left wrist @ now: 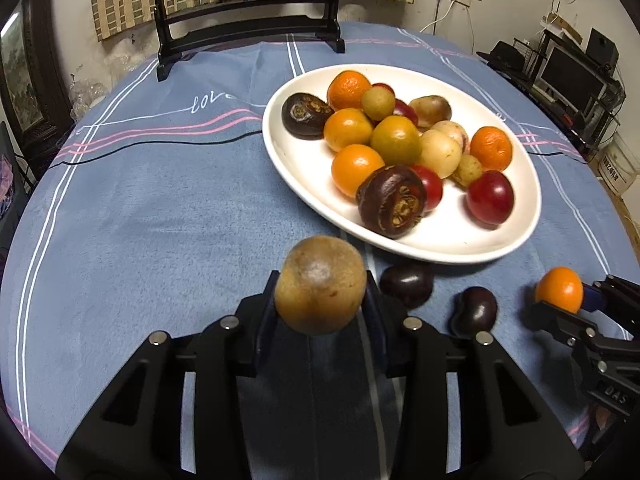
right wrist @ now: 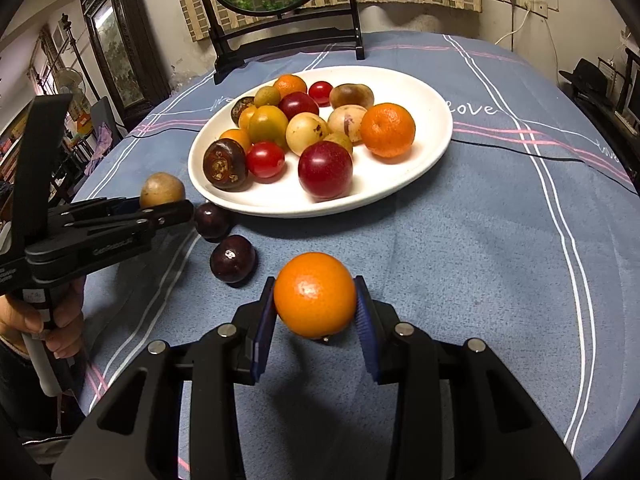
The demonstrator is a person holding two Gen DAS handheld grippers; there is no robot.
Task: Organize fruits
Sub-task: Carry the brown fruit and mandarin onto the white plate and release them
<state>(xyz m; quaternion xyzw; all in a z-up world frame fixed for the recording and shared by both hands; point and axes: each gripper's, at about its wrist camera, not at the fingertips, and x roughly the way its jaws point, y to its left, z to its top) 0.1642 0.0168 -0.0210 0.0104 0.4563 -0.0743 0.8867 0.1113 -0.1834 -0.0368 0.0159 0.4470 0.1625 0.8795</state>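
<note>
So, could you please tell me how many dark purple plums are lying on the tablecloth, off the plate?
2. One dark plum lies just below the white plate's near rim; the other plum sits slightly nearer the cameras. More could be hidden behind the tools.

Two plums [right wrist: 222,240] lie beside the plate [right wrist: 432,148] of fruits [right wrist: 312,132].

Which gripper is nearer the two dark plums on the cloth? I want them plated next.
Left. The left gripper hangs right beside the plums; the right gripper sits farther off, holding an orange.
</note>
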